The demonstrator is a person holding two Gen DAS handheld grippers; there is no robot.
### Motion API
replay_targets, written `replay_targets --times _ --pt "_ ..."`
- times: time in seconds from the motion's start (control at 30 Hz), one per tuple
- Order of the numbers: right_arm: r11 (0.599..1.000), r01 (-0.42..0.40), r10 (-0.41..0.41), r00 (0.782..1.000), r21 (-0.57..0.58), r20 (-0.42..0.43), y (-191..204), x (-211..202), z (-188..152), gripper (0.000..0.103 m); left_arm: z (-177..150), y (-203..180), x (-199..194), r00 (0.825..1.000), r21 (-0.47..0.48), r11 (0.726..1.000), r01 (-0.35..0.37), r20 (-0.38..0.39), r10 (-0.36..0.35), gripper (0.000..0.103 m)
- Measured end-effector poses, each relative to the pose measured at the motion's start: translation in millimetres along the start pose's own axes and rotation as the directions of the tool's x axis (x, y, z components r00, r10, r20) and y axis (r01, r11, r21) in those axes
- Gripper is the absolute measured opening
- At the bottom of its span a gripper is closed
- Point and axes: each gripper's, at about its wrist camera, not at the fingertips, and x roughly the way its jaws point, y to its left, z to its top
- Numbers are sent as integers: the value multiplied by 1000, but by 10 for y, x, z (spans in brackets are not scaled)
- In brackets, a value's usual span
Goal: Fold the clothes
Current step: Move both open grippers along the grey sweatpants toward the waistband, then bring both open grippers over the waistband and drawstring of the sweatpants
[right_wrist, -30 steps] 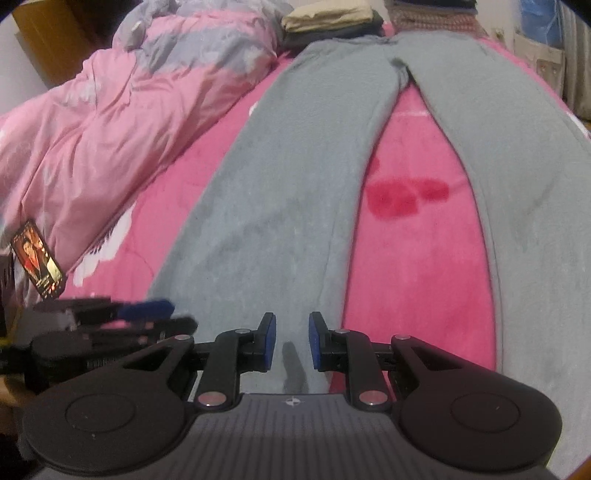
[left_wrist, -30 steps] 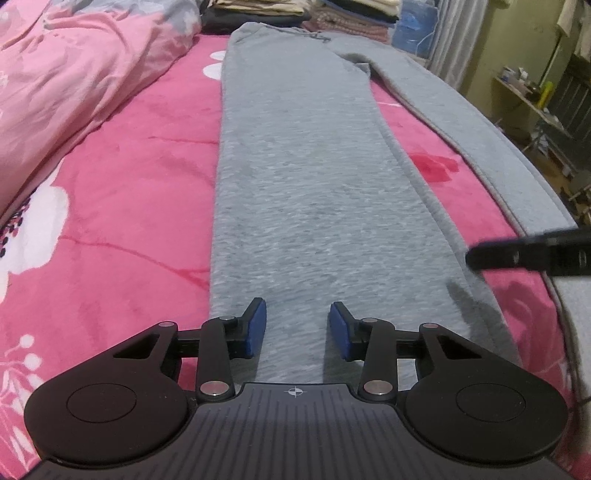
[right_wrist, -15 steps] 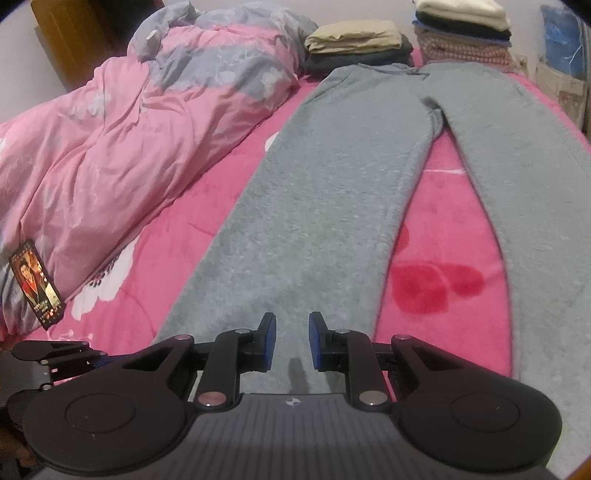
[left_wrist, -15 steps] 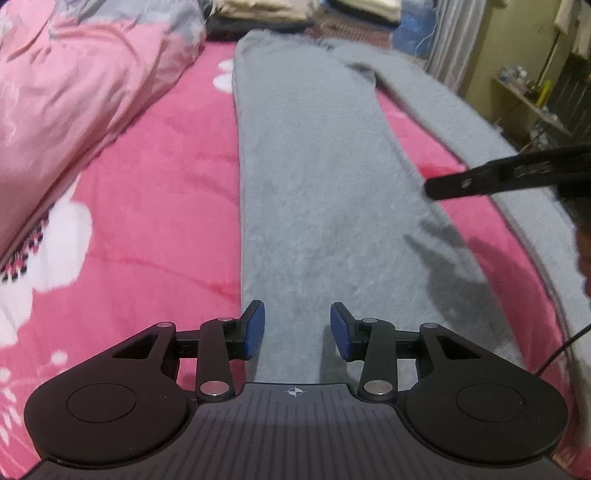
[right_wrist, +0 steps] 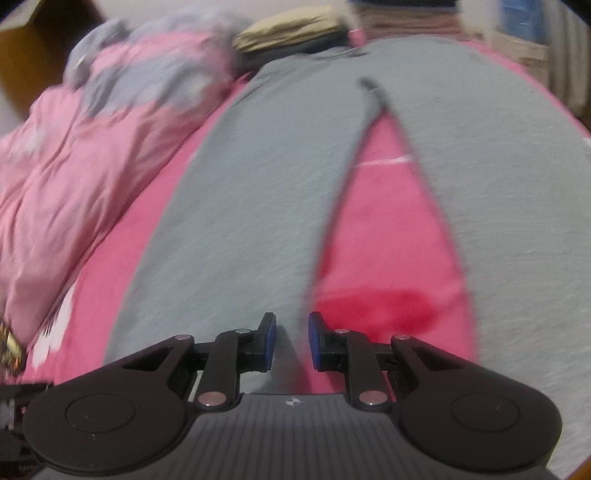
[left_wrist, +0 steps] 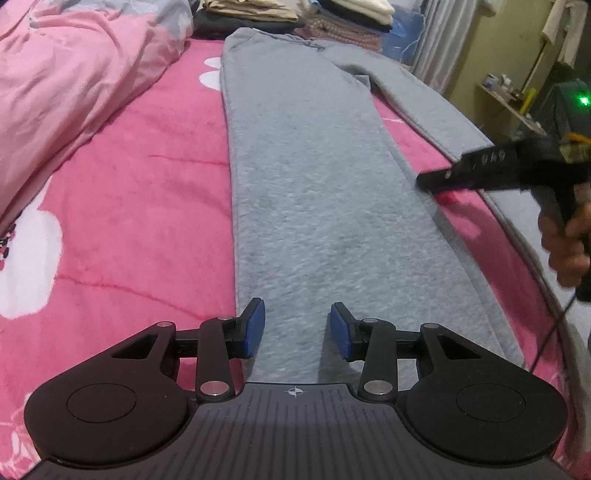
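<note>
Grey sweatpants lie flat on the pink bed, legs spread apart toward me, waistband at the far end. My left gripper hovers open over the lower end of the left leg, nothing between its blue pads. The right gripper, held by a hand, shows in the left wrist view above the right edge of that leg. In the blurred right wrist view the sweatpants fill the frame, and my right gripper stands open with a narrow gap over the left leg's inner edge.
A crumpled pink duvet lies along the left of the bed. Folded clothes are stacked beyond the waistband. The pink bedsheet shows between the legs. A shelf with small items stands off the bed's right side.
The right gripper has dropped lower and forward toward the left leg's inner edge, its view now blurred. The left gripper has barely shifted over the leg end.
</note>
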Motion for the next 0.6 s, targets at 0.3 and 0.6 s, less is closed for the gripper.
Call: replay_targets --times 0.3,0.6 --pt "998 30 -30 999 58 -13 -312 269 180 9 18 137 -5 997 -11 997 71 -13 -71 41" --pt "993 7 -6 1000 117 -7 -610 91 780 11 506 347 -174 992 -120 987 109 -56 -117 44"
